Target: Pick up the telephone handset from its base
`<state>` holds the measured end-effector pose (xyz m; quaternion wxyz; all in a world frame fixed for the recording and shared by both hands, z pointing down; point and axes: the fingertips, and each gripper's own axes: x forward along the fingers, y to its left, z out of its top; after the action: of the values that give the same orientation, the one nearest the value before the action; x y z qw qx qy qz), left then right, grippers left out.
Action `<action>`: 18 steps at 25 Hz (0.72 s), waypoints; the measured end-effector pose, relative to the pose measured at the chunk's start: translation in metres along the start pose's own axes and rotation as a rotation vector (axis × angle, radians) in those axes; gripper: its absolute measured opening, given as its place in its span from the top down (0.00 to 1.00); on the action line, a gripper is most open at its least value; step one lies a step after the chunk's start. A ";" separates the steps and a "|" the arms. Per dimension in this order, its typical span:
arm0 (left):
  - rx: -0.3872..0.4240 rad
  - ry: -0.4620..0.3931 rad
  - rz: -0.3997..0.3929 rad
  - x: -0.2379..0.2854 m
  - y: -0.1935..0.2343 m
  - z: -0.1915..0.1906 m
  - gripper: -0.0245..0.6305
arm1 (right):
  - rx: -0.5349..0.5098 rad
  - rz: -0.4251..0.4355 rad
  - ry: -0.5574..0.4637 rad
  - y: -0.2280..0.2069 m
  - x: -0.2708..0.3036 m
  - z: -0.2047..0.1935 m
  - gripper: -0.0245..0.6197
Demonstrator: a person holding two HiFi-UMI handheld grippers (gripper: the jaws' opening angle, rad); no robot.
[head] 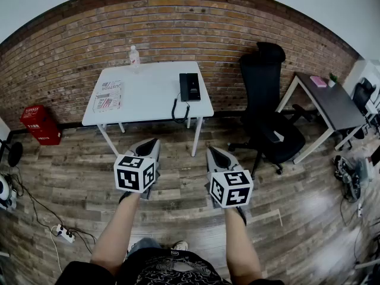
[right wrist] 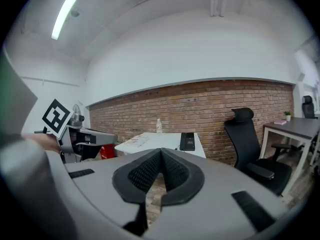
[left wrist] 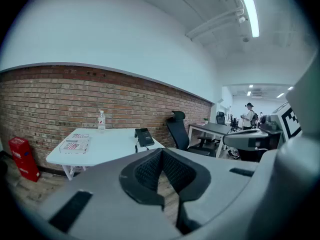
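1. My left gripper [left wrist: 161, 153] has its two fingers closed together at the tips. Nothing sits between the black ribbed pads [left wrist: 146, 171].
2. My right gripper [right wrist: 161, 153] is the same: fingers together and empty.
3. Both grippers are held side by side above the brown wood-plank floor [head: 178, 177], tipped slightly downward, with their fingertips aimed at the white rectangular table [head: 148, 103].
4. The black desk telephone [head: 189, 86] lies well ahead of both sets of fingertips, near the right end of the table. It is a little right of where the left fingers point and a little left of where the right fingers point. As far as I can tell from here, the handset lies on its base. The dark cord [head: 177, 108] hangs over the table's near edge.
5. Ahead and left of the left fingers, a clear plastic bottle [head: 134, 56] stands upright at the table's far edge. A flat red-and-white printed box [head: 108, 95] lies at the table's left end.
6. Ahead and right of the right fingers stands a black office chair [head: 267, 100], with a dark-topped desk [head: 332, 103] beyond it.
7. Far left of the left fingers, a red box [head: 40, 124] sits against the brick wall [head: 178, 28].
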<state>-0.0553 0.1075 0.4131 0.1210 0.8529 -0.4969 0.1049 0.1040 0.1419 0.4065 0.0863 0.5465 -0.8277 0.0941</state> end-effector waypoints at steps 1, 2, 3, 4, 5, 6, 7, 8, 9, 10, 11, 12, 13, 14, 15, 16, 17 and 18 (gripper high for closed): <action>-0.002 0.000 -0.003 0.001 -0.003 -0.001 0.95 | -0.002 0.002 0.000 -0.001 -0.001 -0.001 0.96; -0.002 0.001 -0.006 0.003 -0.006 -0.001 0.95 | -0.004 0.003 0.001 -0.002 -0.001 -0.002 0.96; -0.001 0.003 -0.009 0.005 -0.009 -0.002 0.95 | -0.004 0.004 0.001 -0.003 -0.002 -0.003 0.96; 0.002 0.005 -0.012 0.007 -0.012 -0.003 0.95 | -0.003 0.005 0.001 -0.005 -0.002 -0.004 0.96; 0.005 0.008 -0.014 0.009 -0.014 -0.003 0.95 | 0.001 0.006 0.001 -0.006 -0.002 -0.004 0.96; 0.008 0.010 -0.015 0.010 -0.015 -0.003 0.95 | 0.004 0.006 0.002 -0.008 -0.002 -0.005 0.96; 0.009 0.011 -0.017 0.012 -0.017 -0.003 0.95 | 0.006 0.006 0.004 -0.010 -0.002 -0.006 0.96; 0.010 0.012 -0.017 0.014 -0.017 -0.003 0.95 | 0.008 0.005 0.005 -0.012 -0.001 -0.007 0.96; 0.011 0.013 -0.018 0.016 -0.017 -0.002 0.95 | 0.010 0.005 0.005 -0.014 0.000 -0.007 0.96; 0.013 0.014 -0.018 0.019 -0.016 -0.002 0.95 | 0.011 0.004 0.005 -0.016 0.002 -0.007 0.96; 0.014 0.017 -0.018 0.022 -0.015 -0.002 0.95 | 0.012 0.003 0.004 -0.018 0.004 -0.006 0.96; 0.013 0.019 -0.019 0.026 -0.013 -0.002 0.95 | 0.012 0.003 0.004 -0.019 0.007 -0.005 0.96; 0.012 0.020 -0.021 0.030 -0.011 -0.002 0.95 | 0.011 0.003 0.004 -0.021 0.011 -0.005 0.96; 0.010 0.021 -0.023 0.035 -0.009 -0.001 0.95 | 0.009 0.002 0.005 -0.022 0.016 -0.004 0.96; 0.008 0.021 -0.026 0.040 -0.006 -0.001 0.95 | 0.007 0.002 0.007 -0.024 0.020 -0.004 0.96; 0.007 0.021 -0.029 0.046 -0.003 0.000 0.95 | 0.004 0.000 0.008 -0.026 0.026 -0.004 0.96; 0.006 0.020 -0.033 0.053 -0.001 0.001 0.95 | 0.002 -0.002 0.009 -0.029 0.031 -0.004 0.96; 0.005 0.021 -0.038 0.060 0.002 0.002 0.95 | 0.002 -0.005 0.011 -0.031 0.037 -0.003 0.96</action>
<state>-0.0282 0.0563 0.4292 0.1259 0.8613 -0.4792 0.1128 0.1186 0.0972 0.4207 0.0906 0.5483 -0.8256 0.0975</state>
